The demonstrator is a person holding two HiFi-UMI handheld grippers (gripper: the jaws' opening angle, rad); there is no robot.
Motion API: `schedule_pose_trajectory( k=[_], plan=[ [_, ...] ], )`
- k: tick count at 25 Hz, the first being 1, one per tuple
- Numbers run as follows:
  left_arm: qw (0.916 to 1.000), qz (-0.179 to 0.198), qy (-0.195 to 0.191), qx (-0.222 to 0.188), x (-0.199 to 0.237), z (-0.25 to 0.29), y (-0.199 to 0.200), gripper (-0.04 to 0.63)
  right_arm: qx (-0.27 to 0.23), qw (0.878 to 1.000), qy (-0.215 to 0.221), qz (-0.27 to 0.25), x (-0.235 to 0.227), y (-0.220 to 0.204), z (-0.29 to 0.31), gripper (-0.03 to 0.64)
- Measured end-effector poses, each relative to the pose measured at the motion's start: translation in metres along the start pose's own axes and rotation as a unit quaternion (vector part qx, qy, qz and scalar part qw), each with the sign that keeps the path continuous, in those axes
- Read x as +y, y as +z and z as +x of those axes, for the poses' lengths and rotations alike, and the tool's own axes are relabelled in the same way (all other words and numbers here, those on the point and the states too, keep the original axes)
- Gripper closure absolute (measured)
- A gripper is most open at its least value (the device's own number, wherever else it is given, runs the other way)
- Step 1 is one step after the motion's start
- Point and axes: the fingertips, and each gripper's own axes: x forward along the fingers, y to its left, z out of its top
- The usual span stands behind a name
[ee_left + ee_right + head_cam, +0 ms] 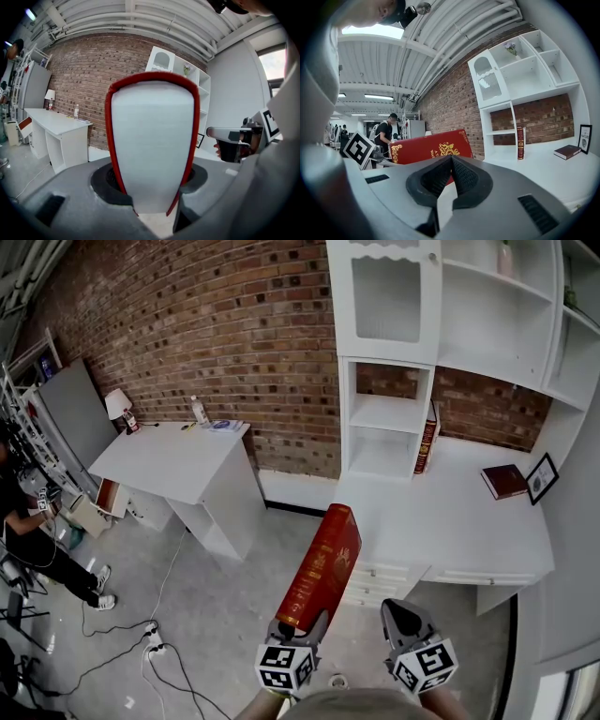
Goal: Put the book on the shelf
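Red book [322, 566]: held tilted in the air, before the white desk [441, 526].
Left gripper [302, 626]: clamped on its lower end.
Right gripper [403, 615]: jaws together, holding nothing.
Shelf unit [389, 413]: upright book [427, 439] stood against its right side.
Desktop, right: dark book [504, 481] lying flat, picture frame [542, 478] beside it.

A red-brown brick wall [234, 324] runs along the back of the room. Against it stands a plain white rectangular table [169, 460]. To its right, a tall white wooden shelf unit [389, 413] rises from a broad white desk top [450, 521]. The floor is bare grey concrete [216, 615]. Overhead, a white ribbed panel ceiling [393, 56] carries long glowing strip lights [378, 97].
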Motion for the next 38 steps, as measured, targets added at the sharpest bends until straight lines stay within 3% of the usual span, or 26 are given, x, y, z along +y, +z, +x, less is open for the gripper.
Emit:
schedule_pose_trajectory(
  k=[13,17,21,38],
  plan=[
    [1.0000,0.005,-0.002,0.003,0.019,0.011,0.007,0.362,0.012,1.000,-0.006,0.006,0.003,0.003,0.018,0.611],
    [1.0000,0.005,-0.002,0.003,0.019,0.021,0.009,0.362,-0.004,1.000,-0.009,0.009,-0.008,-0.004,0.024,0.611],
    [1.0000,0.005,0.000,0.000,0.021,0.037,0.012,0.362,0.029,0.999,-0.008,0.015,-0.014,-0.001,0.034,0.611],
    [1.0000,0.006,0.007,-0.003,0.031,0.126,0.041,0.362,0.017,1.000,0.011,0.006,-0.085,0.016,0.103,0.611]
  ],
)
